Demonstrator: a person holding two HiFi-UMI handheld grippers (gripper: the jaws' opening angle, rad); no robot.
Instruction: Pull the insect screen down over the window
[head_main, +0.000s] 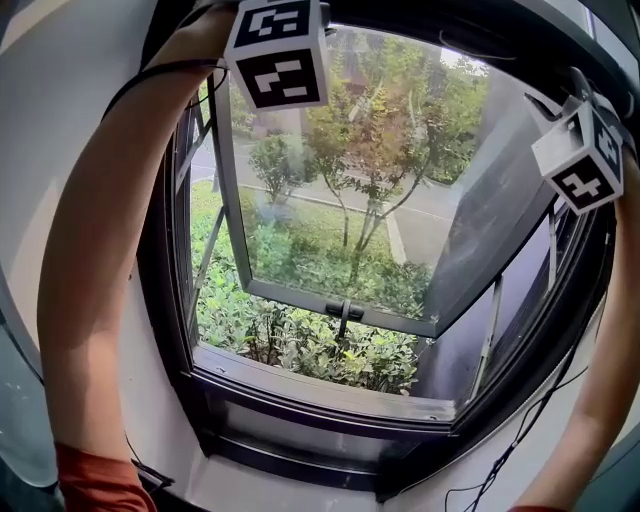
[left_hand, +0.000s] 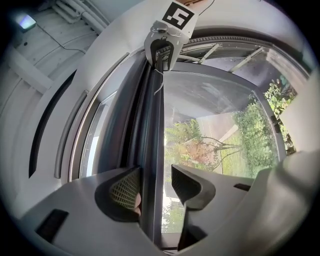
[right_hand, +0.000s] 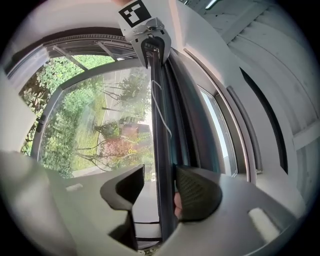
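Straddling the insect screen's dark pull bar (left_hand: 151, 125) at the window's top with the left gripper (left_hand: 156, 172) and the right gripper (right_hand: 160, 172): jaws apart on both, nothing clamped, bar between the pads, close by one, clear of the other. Looks rigid, slim and smooth, probably light yet spring-loaded. Best pinched squarely across, evenly at both ends, to avoid slipping or skewing.

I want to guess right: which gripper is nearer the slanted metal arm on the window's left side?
Left. The left gripper is at the top-left of the window, above the slanted metal arm; the right gripper is across the opening, at the top-right.
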